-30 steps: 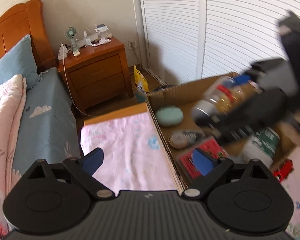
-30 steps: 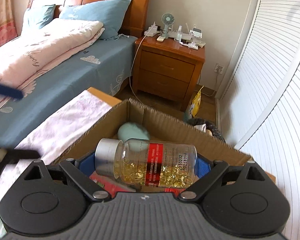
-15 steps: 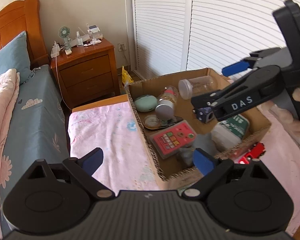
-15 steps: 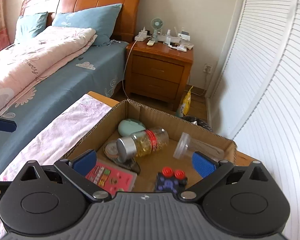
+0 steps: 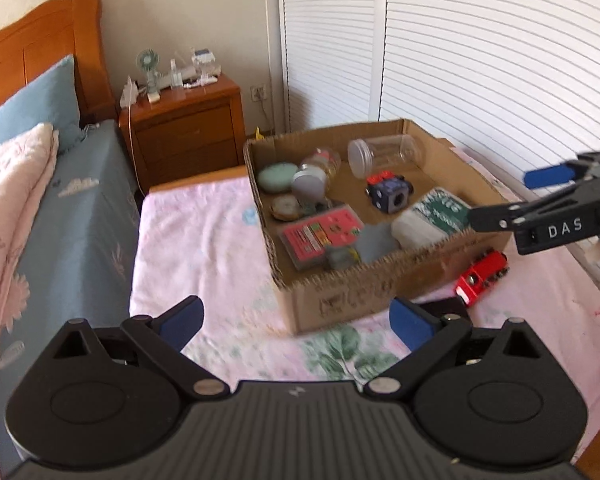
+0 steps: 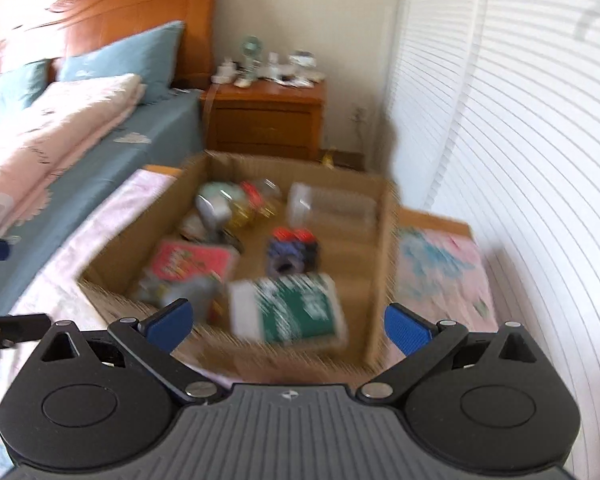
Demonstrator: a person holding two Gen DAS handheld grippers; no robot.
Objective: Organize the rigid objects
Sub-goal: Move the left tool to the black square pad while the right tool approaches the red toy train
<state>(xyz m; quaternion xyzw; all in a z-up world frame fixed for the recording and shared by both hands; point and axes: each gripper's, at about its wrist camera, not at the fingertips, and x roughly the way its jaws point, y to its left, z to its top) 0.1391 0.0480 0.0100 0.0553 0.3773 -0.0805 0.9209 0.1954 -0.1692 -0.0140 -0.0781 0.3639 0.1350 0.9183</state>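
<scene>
A cardboard box (image 5: 340, 300) stands on a table with a pink cloth. In it lie a pill bottle with a silver cap (image 5: 312, 178), a clear jar (image 5: 384, 153), a green-labelled white container (image 5: 432, 216), a red card pack (image 5: 320, 236), a dark cube with red tops (image 5: 388, 194) and a mint oval (image 5: 277, 175). A red toy truck (image 5: 482, 277) lies outside the box's right corner. My left gripper (image 5: 296, 322) is open and empty, in front of the box. My right gripper (image 6: 288, 322) is open and empty above the box's near edge (image 6: 374, 280); it also shows in the left wrist view (image 5: 548, 216).
A bed with blue sheet (image 5: 72, 224) and pink quilt (image 5: 8, 192) lies left of the table. A wooden nightstand (image 5: 184, 136) with a small fan stands behind. White louvred doors (image 5: 480, 60) run along the right. The right wrist view is motion-blurred.
My right gripper let go of the pill bottle, which now lies in the box, and drew back open. My left gripper pulled back, so the whole box shows.
</scene>
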